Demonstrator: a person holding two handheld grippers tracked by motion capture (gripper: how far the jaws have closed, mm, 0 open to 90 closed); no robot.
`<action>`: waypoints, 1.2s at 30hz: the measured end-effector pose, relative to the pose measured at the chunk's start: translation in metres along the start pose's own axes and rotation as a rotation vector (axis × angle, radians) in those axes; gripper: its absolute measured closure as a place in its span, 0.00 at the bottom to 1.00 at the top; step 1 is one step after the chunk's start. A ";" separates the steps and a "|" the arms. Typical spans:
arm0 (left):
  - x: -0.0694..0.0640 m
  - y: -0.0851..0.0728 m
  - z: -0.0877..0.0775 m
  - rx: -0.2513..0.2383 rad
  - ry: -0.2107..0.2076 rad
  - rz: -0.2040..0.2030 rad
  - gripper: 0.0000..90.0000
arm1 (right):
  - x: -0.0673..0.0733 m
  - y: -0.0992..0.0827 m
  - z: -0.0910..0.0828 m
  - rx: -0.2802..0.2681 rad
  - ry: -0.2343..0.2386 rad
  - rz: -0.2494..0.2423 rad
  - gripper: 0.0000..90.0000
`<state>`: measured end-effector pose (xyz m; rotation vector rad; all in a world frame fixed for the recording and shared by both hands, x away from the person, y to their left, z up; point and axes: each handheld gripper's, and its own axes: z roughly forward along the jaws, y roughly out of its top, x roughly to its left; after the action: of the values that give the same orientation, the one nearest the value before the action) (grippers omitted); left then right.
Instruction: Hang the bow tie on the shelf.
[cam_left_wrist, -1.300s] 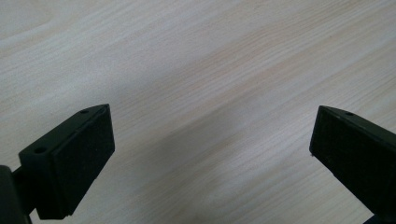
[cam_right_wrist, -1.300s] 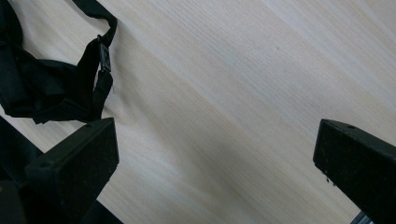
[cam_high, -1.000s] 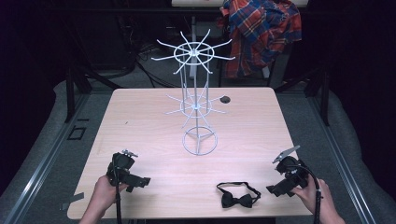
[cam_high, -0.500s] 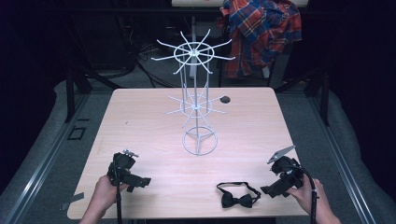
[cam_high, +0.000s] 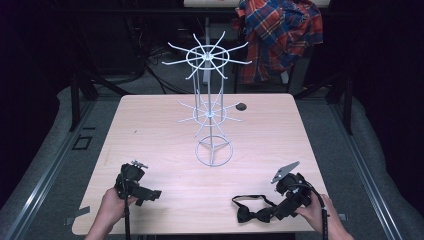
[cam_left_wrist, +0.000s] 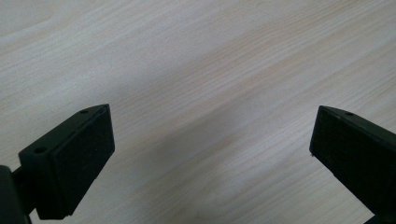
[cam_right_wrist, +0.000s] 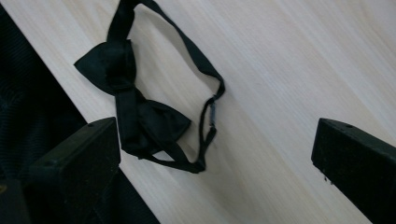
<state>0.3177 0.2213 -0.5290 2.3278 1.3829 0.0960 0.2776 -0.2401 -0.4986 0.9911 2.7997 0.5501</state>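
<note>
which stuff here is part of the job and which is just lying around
In the job: black bow tie, right gripper open beside it, probably the white wire rack.
Lying about: left gripper open over bare table, small dark disc, plaid shirt behind.

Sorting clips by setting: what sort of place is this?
Probably a lab or studio recording bay: a bare wooden table ringed by dark surroundings and black frame posts, staged with a white wire rack and a black bow tie.
</note>
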 end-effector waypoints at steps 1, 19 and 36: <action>0.000 0.000 0.000 -0.005 -0.003 -0.001 0.00 | 0.002 0.001 0.001 0.008 0.000 -0.004 0.05; 0.000 0.000 0.001 -0.001 -0.003 -0.012 0.00 | 0.038 0.017 0.037 0.106 0.066 -0.137 0.46; -0.003 -0.002 -0.002 -0.004 0.001 0.004 0.00 | 0.051 0.020 0.053 0.166 0.017 -0.181 0.78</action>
<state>0.3145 0.2205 -0.5271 2.3278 1.3776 0.1005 0.2618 -0.1777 -0.5393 0.7505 2.9486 0.3090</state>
